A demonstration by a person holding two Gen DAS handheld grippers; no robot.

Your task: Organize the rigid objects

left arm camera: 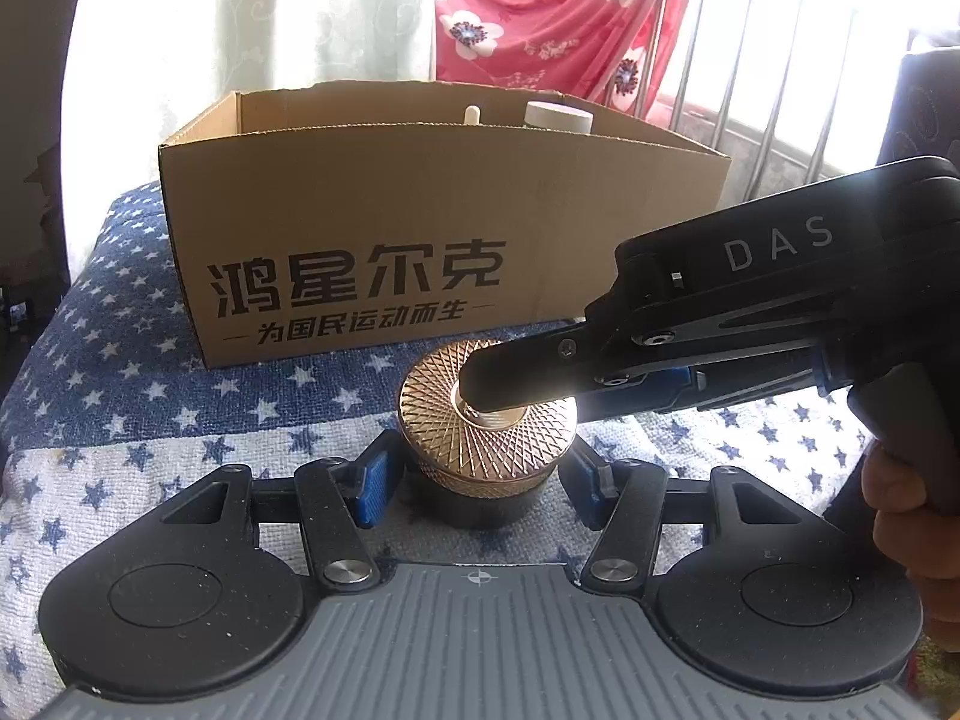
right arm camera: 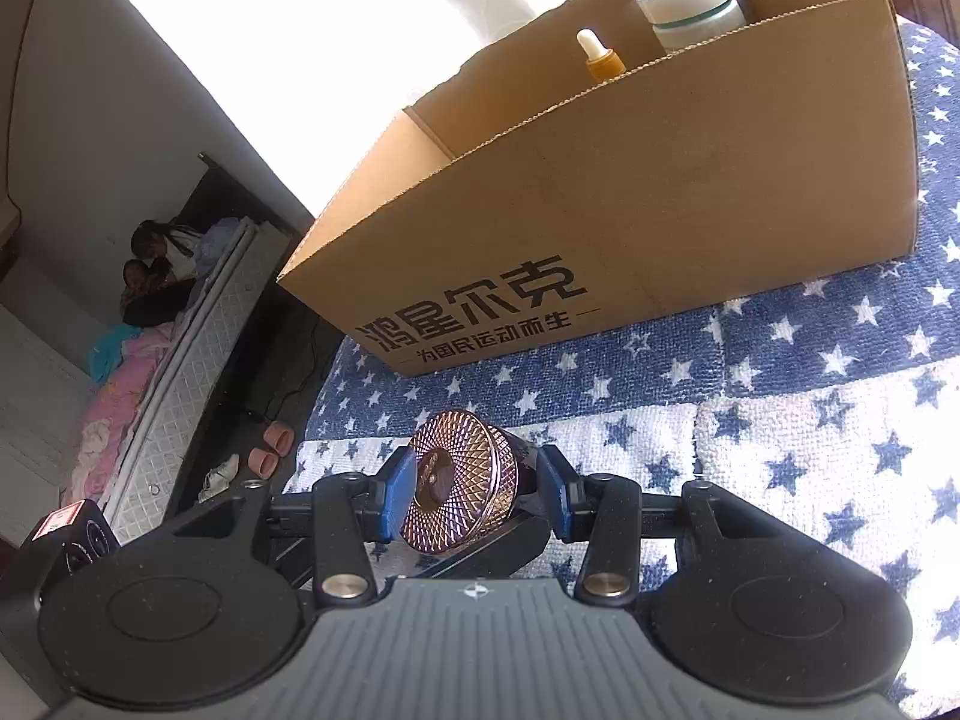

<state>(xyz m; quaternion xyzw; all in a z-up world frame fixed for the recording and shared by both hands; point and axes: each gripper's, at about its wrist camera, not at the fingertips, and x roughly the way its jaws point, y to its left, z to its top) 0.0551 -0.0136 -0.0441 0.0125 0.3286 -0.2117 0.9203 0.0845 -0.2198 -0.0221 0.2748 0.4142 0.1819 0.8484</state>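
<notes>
Between the blue pads of my left gripper (left arm camera: pixel 480 480) sits the gold-lidded jar (left arm camera: pixel 487 429), gripped at its dark base, my right gripper (right arm camera: pixel 474 495) clamping its lid, the cardboard box (left arm camera: pixel 432 222) beyond on the star-print cloth (left arm camera: pixel 120 372), a dropper bottle (right arm camera: pixel 600 57) and white jar (right arm camera: pixel 690 6) inside.
</notes>
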